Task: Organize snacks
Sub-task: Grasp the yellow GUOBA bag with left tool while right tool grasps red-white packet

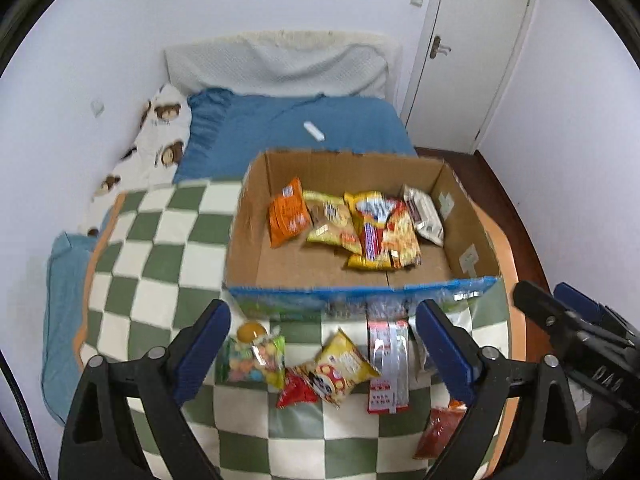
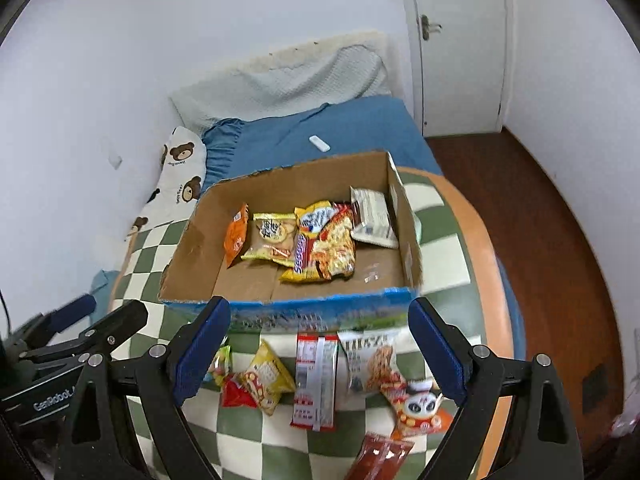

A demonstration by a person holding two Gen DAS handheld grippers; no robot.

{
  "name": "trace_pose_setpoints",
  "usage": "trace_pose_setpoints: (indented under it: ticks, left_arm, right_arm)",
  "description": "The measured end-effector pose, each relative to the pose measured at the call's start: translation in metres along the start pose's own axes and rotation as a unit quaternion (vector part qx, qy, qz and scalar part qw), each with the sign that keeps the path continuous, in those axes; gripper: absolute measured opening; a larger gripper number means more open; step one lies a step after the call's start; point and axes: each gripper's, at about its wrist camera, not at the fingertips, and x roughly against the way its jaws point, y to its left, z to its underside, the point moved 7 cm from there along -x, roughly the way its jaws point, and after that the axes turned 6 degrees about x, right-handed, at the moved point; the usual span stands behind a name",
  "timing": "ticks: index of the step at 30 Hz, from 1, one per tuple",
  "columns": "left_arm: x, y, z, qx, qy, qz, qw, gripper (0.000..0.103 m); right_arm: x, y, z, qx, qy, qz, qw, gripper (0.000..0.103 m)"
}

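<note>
A blue bedsheet [image 1: 340, 120] with a small white remote [image 1: 314, 130] on it is seen upper center, bear-print pillow [image 1: 160, 136] at left, white door [image 1: 476, 52] upper right.

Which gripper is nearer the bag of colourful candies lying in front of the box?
Left. The left gripper hangs open right over the candy bag, which is beside its left finger. The right gripper is farther right, over other packets.

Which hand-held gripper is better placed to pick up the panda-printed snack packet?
Probably the right hand-held gripper: it is open, and the panda-printed snack packet lies by its right finger. From the open left hand-held gripper, that packet is hidden.
</note>
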Motion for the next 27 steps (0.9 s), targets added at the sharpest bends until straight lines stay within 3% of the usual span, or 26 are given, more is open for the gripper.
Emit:
trace_pose_setpoints:
  ticks: [6, 11, 14, 19, 20, 21, 22, 23, 27]
  left_arm:
    - [-0.042, 0.010, 0.036, 0.009, 0.049, -0.031, 0.9983, 0.103]
    - [-0.101, 0.006, 0.074, -0.048, 0.121, -0.045, 0.9905, 0.103]
    - [-0.133, -0.004, 0.094, -0.128, 0.154, -0.060, 0.9780, 0.103]
    - [-0.179, -0.022, 0.115, -0.249, 0.187, -0.064, 0.9480, 0.102]
    - [-0.188, -0.025, 0.118, -0.263, 0.192, -0.059, 0.9436, 0.100]
    - [-0.194, -0.027, 0.121, -0.270, 0.195, -0.052, 0.9415, 0.085]
    - [-0.197, -0.027, 0.123, -0.269, 0.199, -0.048, 0.9411, 0.059]
    - [-0.202, -0.025, 0.126, -0.258, 0.210, -0.043, 0.9420, 0.051]
    - [-0.199, 0.000, 0.130, -0.180, 0.221, -0.047, 0.9573, 0.051]
  right_arm:
    - [-0.039, -0.050, 0.042, -0.066, 0.064, -0.024, 0.996, 0.093]
    - [-0.082, -0.072, 0.082, -0.078, 0.123, -0.024, 0.989, 0.093]
    - [-0.094, -0.074, 0.097, -0.083, 0.141, -0.034, 0.986, 0.093]
    - [-0.095, -0.063, 0.107, -0.070, 0.139, -0.030, 0.987, 0.092]
    - [-0.095, -0.058, 0.110, -0.066, 0.140, -0.027, 0.988, 0.091]
    - [-0.096, -0.054, 0.113, -0.066, 0.144, -0.025, 0.987, 0.090]
    - [-0.097, -0.051, 0.115, -0.067, 0.146, -0.025, 0.987, 0.089]
    - [-0.099, -0.046, 0.119, -0.067, 0.148, -0.025, 0.986, 0.088]
    - [-0.112, -0.023, 0.131, -0.056, 0.158, -0.026, 0.986, 0.084]
